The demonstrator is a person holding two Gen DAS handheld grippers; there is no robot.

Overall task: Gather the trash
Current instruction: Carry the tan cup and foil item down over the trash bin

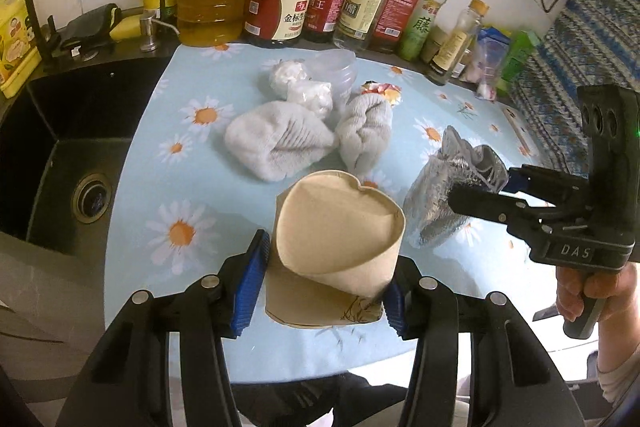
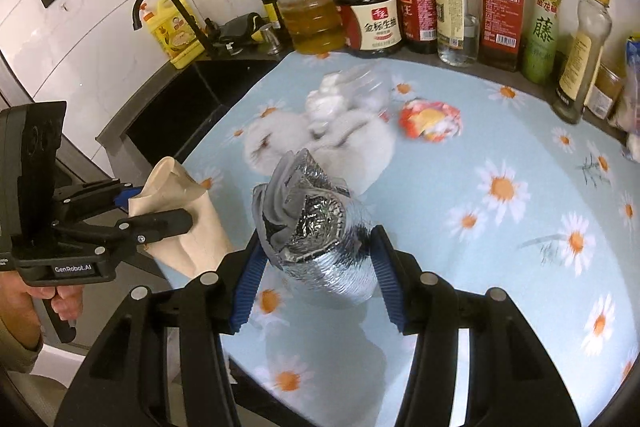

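Observation:
My left gripper [image 1: 324,291] is shut on a tan paper bag [image 1: 340,227], held above the flowered tablecloth; it also shows in the right wrist view [image 2: 180,215]. My right gripper [image 2: 316,275] is shut on a crumpled silver foil bag [image 2: 316,227], seen to the right in the left wrist view [image 1: 444,195]. Farther back lie two white cloth bundles [image 1: 276,143] [image 1: 364,135], white crumpled wads [image 1: 308,91], a clear plastic cup [image 1: 340,71] and a colourful wrapper [image 2: 430,119].
A black sink [image 1: 60,155] lies at the left with a black tap [image 2: 176,11]. A row of oil and sauce bottles [image 1: 280,7] lines the back wall. A patterned cloth [image 1: 580,67] hangs at the right.

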